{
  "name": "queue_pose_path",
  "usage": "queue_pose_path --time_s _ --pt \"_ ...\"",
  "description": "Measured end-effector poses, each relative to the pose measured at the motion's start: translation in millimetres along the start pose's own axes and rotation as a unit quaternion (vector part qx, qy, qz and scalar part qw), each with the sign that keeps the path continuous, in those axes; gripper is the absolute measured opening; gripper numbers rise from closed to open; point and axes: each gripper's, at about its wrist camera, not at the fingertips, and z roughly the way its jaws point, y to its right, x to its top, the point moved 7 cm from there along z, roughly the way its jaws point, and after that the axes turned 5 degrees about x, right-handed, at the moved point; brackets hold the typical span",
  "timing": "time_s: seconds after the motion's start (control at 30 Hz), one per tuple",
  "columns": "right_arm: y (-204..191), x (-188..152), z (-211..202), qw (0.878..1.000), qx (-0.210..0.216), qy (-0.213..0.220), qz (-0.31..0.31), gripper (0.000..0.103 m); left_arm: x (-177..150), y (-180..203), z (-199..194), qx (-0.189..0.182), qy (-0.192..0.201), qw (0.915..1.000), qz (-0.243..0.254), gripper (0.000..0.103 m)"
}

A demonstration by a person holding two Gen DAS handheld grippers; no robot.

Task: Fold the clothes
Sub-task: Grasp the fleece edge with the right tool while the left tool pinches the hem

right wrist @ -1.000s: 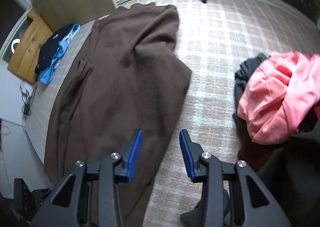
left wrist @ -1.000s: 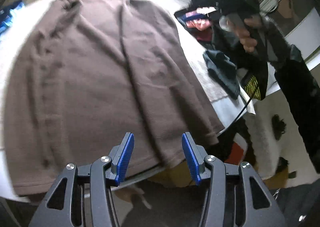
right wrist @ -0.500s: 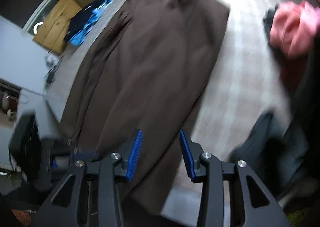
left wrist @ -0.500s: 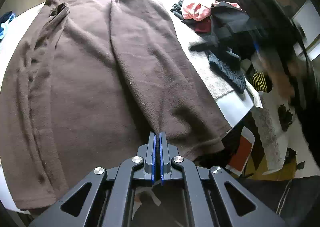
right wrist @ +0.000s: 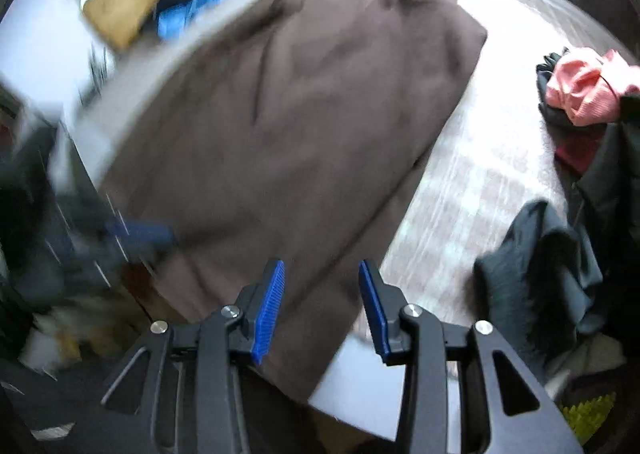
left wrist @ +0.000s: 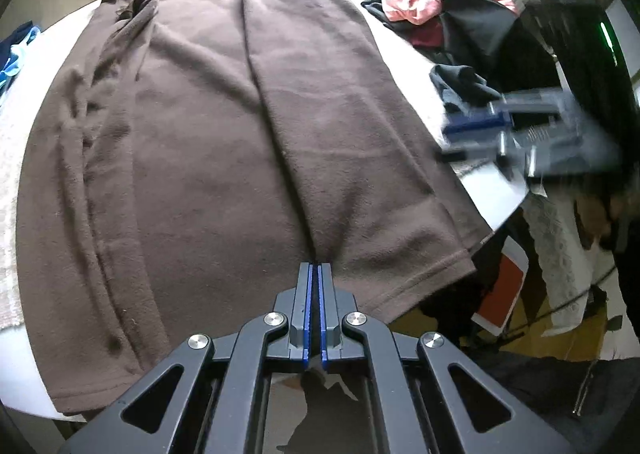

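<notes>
The large brown fleece garment (left wrist: 224, 142) lies spread flat over the pale checked table cover (right wrist: 472, 190), with its near hem hanging a little over the table edge. One second ago the left gripper (left wrist: 319, 274) stood open above this hem; now its blue pads are pressed together on the fabric at the hem, where a long crease of the garment runs down to them. The cloth bunches slightly at the tips, so I judge the grip is taken. The right gripper (right wrist: 322, 286) has moved across from the bare table side and now its half-open jaws hover over the right part of the same hem, with nothing between them yet. In the left view it appears only as a blurred dark shape beside the table edge. This suggests both near corners are being prepared for the first fold, probably bringing the hem away toward the collar. A pile of pink and dark clothes (right wrist: 580, 94) waits well apart on the right.
</notes>
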Motion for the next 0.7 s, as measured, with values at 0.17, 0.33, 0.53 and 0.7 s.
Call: queue_pose_path --time_s 0.17,0.33,0.53,0.7 --pt "63.2 73.2 -7.2 0.994 0.009 0.051 0.091 0.043 2.7 10.0 -1.0 -0.009 0.003 1.0000 0.002 0.002" --pt "110.7 134.9 26.8 0.985 0.026 0.044 0.164 0.043 5.5 15.9 -2.3 -0.017 -0.003 0.9998 0.003 0.015" --pt "105.0 156.0 56.6 0.991 0.012 0.015 0.134 0.006 4.0 24.3 4.1 -0.023 -0.019 0.9995 0.011 0.004" --pt "102.3 149.0 49.8 0.995 -0.026 -0.028 0.091 0.011 5.3 26.6 3.2 -0.029 -0.020 0.9993 0.010 0.002"
